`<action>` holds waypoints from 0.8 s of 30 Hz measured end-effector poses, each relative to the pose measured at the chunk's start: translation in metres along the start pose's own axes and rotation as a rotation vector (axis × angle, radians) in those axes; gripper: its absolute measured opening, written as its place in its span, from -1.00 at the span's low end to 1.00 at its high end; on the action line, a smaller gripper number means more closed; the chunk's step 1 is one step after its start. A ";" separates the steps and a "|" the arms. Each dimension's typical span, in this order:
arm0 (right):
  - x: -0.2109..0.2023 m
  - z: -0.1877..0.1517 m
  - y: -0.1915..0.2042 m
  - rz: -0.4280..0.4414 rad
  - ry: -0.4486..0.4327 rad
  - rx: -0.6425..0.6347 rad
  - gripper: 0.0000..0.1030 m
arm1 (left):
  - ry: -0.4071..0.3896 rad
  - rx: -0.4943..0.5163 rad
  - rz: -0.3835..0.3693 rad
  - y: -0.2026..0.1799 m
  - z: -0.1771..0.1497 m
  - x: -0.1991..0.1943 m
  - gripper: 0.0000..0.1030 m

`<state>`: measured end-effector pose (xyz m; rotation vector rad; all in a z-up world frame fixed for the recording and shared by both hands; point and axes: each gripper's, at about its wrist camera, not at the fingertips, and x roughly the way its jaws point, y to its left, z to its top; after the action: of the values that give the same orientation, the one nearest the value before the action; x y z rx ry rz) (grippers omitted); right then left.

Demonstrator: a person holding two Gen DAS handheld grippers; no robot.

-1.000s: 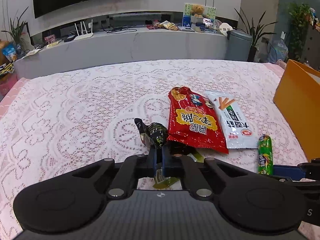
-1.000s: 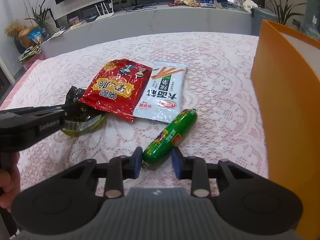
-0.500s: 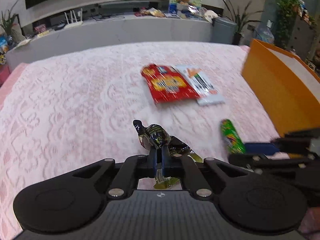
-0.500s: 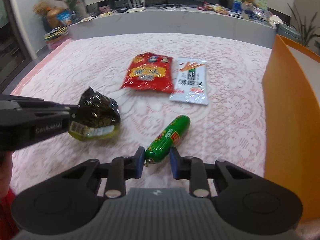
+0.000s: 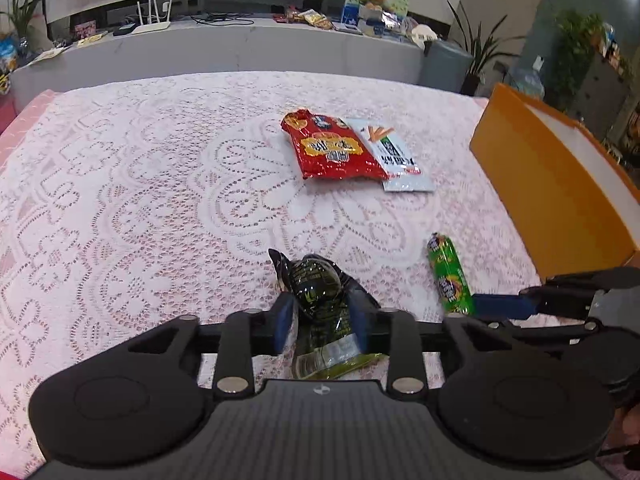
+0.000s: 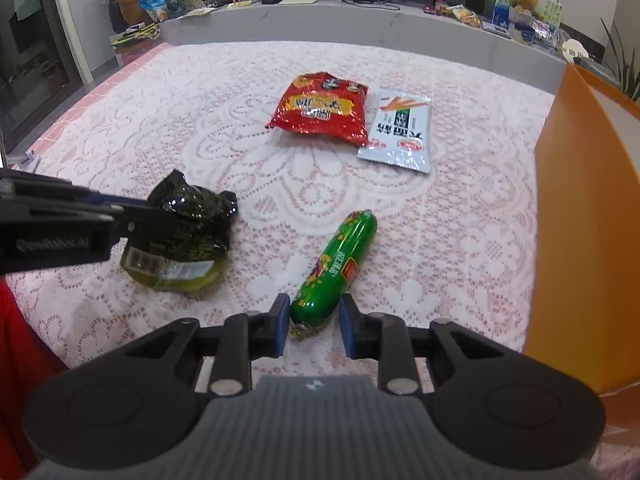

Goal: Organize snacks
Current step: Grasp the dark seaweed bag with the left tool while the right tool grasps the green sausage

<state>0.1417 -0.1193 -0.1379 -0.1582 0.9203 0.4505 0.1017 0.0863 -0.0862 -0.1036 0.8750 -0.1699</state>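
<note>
Snacks lie spread over a pink table with a white lace cloth [image 5: 160, 208]: 4 packets in all. The left gripper [image 5: 320, 320] has the dark green crinkled packet [image 5: 320, 292] between its 2 blue pads, and its jaws are opening, with a gap showing on each side of the packet, so the pads no longer press it. From the right wrist view the same packet [image 6: 188, 236] rests low on the cloth, its yellow-green barcode end nearest the camera, with the left gripper [image 6: 132, 216] reaching in from the left edge.

The right gripper [image 6: 314, 322] is clenched on the near, crimped end of the green sausage stick [image 6: 336, 268], whose far end points away toward the other packets. In the left wrist view the sausage [image 5: 448, 272] lies to the right of the dark packet, apart from it, with the right gripper [image 5: 480, 308] coming in from the right.

Farther back, the red chip bag [image 6: 320, 110] and the white breadstick packet [image 6: 400, 132] lie side by side, the red bag overlapping the white one's edge. An orange box [image 6: 580, 216] with a white inside stands along the right edge of the table.
</note>
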 end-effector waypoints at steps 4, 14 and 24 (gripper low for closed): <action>-0.002 0.003 -0.001 -0.002 -0.012 0.007 -0.44 | -0.024 -0.040 -0.006 0.002 0.001 0.000 0.15; 0.001 0.014 -0.006 0.011 -0.027 0.040 -0.36 | 0.015 -0.127 0.024 0.011 0.009 0.028 0.20; 0.011 0.020 -0.012 0.009 -0.025 0.066 -0.37 | 0.018 -0.077 0.044 0.005 0.000 0.035 0.16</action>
<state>0.1675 -0.1201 -0.1353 -0.0879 0.9105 0.4286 0.1244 0.0841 -0.1137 -0.1546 0.9014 -0.0965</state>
